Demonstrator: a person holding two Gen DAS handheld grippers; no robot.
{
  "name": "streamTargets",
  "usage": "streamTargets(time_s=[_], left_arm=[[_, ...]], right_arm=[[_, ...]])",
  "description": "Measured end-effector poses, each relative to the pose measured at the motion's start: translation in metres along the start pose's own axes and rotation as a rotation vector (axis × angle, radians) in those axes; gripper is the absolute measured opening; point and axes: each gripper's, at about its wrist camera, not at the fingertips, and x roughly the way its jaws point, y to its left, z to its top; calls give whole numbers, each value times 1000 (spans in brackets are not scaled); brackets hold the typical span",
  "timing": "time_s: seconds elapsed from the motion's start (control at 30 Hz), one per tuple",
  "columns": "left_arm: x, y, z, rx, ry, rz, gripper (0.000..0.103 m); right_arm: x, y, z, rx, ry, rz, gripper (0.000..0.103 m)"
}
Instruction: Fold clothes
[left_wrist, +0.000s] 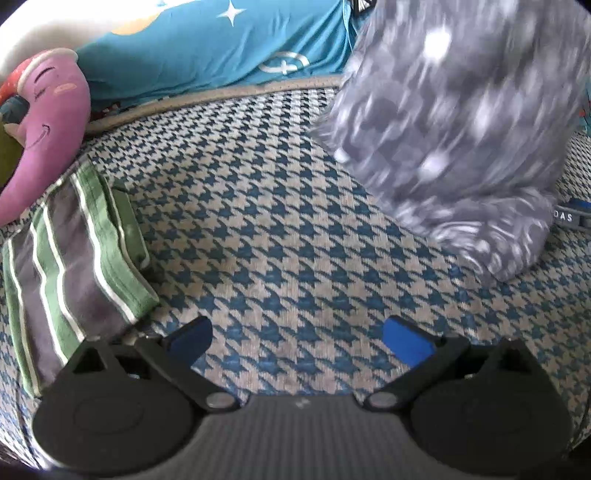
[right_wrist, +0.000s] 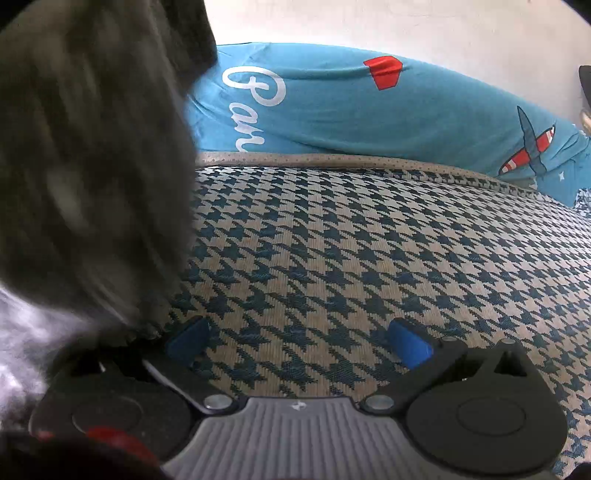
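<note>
Garment (left_wrist: 454, 122), grey with pale speckles, is showing as a blurred mass hanging or falling at the right of the left wrist view, its lower end piling on the houndstooth bed cover (left_wrist: 280, 221); in the right wrist view the same cloth is looming dark and blurred at the left, close against the camera. Step in hand, by judgement: the speckled piece is being brought onto the open cover for spreading, with no fold begun. Next move is calling for the cloth to settle flat in the bare middle, then for both tools to take an edge or corner each. Left gripper (left_wrist: 297, 339) is hovering low over the cover, its blue fingers (left_wrist: 406, 341) standing wide apart and gripping nothing. Right gripper (right_wrist: 299, 341) is likewise lying low and level, fingers (right_wrist: 408, 347) spread wide and empty, the left one sitting just beside the hanging cloth; whether cloth is touching it cannot be told. Folded striped piece (left_wrist: 74, 254), green, grey and white, is lying at the left, near a pink plush toy (left_wrist: 48, 129). Teal printed bedding (right_wrist: 369, 110) is running along the far edge in both views. Dark band with white lettering (left_wrist: 570, 216) is peeking out beside the garment.
</note>
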Motion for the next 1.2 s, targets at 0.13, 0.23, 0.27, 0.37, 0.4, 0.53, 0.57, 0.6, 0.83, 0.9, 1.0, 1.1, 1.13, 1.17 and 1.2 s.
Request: streamTargets(time_s=[0.13, 0.23, 0.27, 0.37, 0.4, 0.53, 0.57, 0.6, 0.83, 0.9, 1.0, 1.1, 1.13, 1.17, 1.2], left_arm=[[7, 0, 0, -10, 34, 4, 103], [10, -2, 2, -25, 45, 3, 103], [12, -4, 4, -27, 48, 2, 103], [18, -11, 11, -26, 46, 11, 103], [20, -14, 13, -24, 50, 17, 103], [26, -24, 27, -42, 64, -8, 103], [27, -26, 29, -41, 65, -11, 103], [28, -29, 32, -39, 66, -13, 103], [28, -39, 28, 22, 92, -9, 103], [24, -35, 26, 19, 84, -6, 103], [22, -29, 25, -4, 85, -7, 103], [25, -29, 28, -13, 99, 3, 103], [25, -29, 28, -17, 95, 6, 103], [24, -29, 29, -20, 92, 9, 103], [24, -29, 29, -19, 87, 7, 103]], right_arm=[[1, 1, 0, 1, 0, 0, 103], [1, 1, 1, 3, 1, -2, 103], [1, 1, 1, 3, 1, -2, 103], [1, 1, 1, 4, 1, -3, 103], [1, 1, 1, 4, 2, -3, 103], [1, 0, 1, 5, 2, -4, 103], [1, 0, 1, 5, 2, -4, 103], [1, 0, 1, 5, 2, -5, 103], [1, 0, 1, 6, 3, -6, 103], [1, 0, 1, 7, 3, -7, 103], [2, 0, 2, 8, 3, -8, 103], [1, 0, 2, 8, 3, -8, 103], [1, 0, 2, 8, 3, -8, 103], [2, 0, 2, 8, 3, -8, 103], [2, 0, 2, 8, 3, -8, 103]])
